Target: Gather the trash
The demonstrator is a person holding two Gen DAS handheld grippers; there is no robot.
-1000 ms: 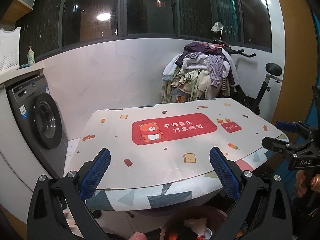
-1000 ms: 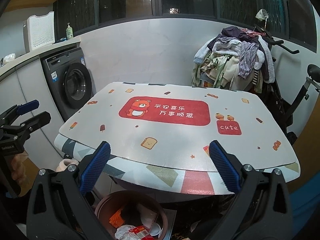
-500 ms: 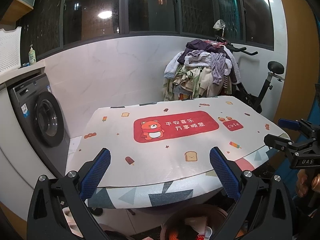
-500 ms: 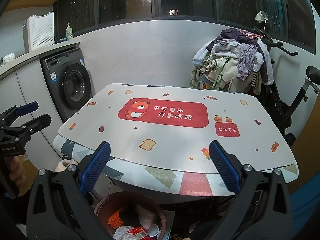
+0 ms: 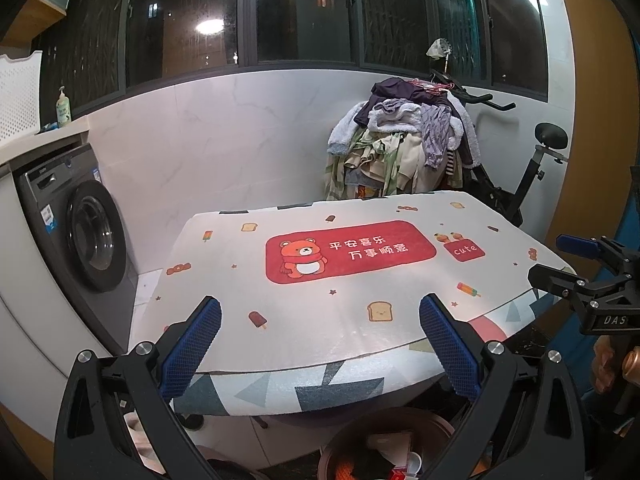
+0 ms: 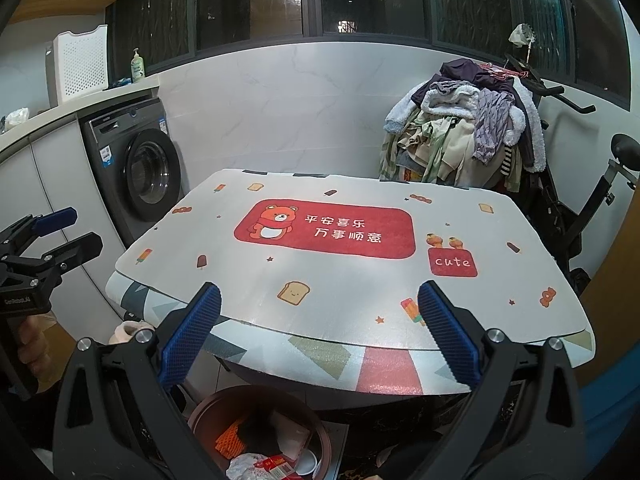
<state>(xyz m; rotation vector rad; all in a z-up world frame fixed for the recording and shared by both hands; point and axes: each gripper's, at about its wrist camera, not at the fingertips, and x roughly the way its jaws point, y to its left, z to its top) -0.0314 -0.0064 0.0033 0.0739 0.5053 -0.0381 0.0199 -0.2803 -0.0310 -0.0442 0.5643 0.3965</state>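
Both the left gripper (image 5: 320, 354) and right gripper (image 6: 320, 342) hover wide open and empty, since the table (image 6: 360, 288) ahead of the jaws looks bare. The trash sits below them in the bin (image 6: 208, 408), probably wrappers.

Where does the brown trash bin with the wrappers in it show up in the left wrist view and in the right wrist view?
Left wrist view: trash bin at the bottom edge, right of centre, below the table's near edge, partly cut off.
Right wrist view: trash bin at the bottom, left of centre, between the fingers, under the table edge.
Shared landmark: the red bear panel on the table mat.
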